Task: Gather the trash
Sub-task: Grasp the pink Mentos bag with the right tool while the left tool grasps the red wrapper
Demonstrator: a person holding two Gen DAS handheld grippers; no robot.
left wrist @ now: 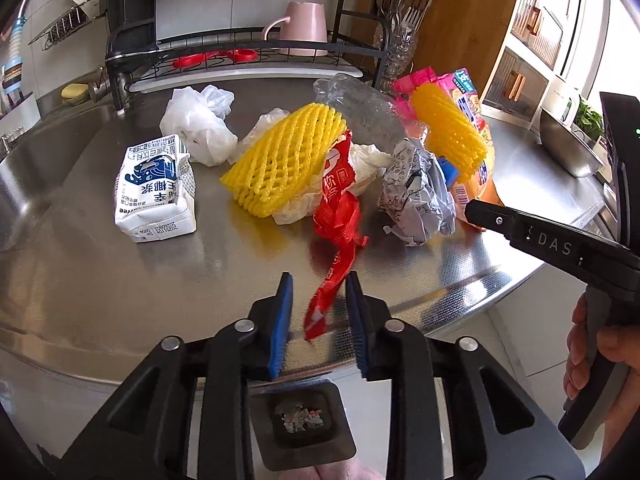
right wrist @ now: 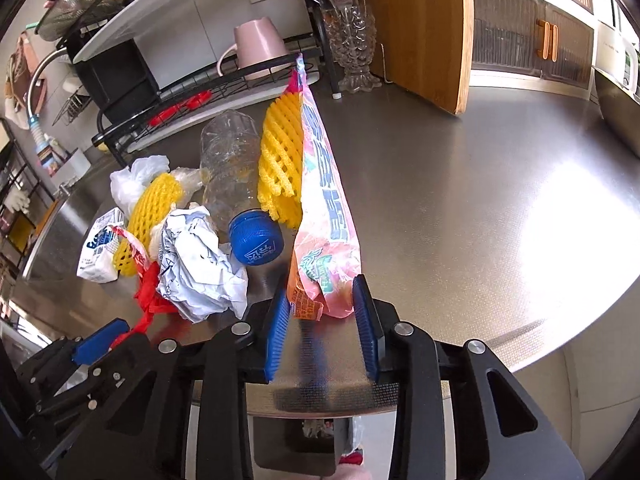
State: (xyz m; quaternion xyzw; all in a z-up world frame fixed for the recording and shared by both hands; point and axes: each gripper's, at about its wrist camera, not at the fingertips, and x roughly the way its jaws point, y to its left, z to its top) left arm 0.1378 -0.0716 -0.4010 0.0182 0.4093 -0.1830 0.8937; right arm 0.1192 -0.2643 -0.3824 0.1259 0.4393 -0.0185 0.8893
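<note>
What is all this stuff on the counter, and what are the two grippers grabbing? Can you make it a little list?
place: steel kitchen counter
left gripper: red wrapper between its pads, not clearly pinched
right gripper: around the bottom end of a pink snack bag, pads not clearly pressing
other trash: milk carton, two yellow foam nets, crumpled paper, clear plastic bottle with blue cap, white plastic bag
behind the trash: dish rack with pink cup
</note>
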